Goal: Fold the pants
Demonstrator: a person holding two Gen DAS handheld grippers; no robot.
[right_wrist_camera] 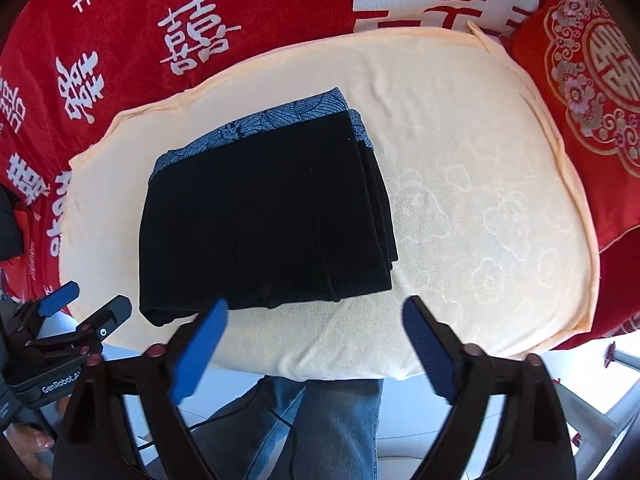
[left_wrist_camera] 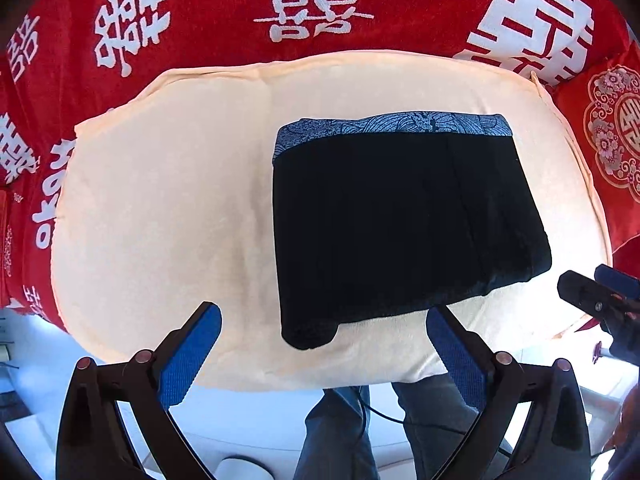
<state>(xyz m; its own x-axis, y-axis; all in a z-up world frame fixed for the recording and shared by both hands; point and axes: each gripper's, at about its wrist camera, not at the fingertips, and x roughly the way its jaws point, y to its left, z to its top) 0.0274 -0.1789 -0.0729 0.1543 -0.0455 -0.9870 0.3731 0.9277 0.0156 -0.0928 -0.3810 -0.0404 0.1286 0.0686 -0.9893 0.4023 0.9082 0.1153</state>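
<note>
Right wrist view: folded pants (right_wrist_camera: 264, 216) on cream towel (right_wrist_camera: 480, 200) over red blanket (right_wrist_camera: 120, 32).

Left gripper (left_wrist_camera: 324, 334) hangs with jaws spread wide, nothing between them. Just ahead, the black pants (left_wrist_camera: 400, 224) lie folded on a cream towel (left_wrist_camera: 168, 200), patterned waistband at the far edge. The right gripper (left_wrist_camera: 600, 300) peeks in off the right-hand jaw.
</note>
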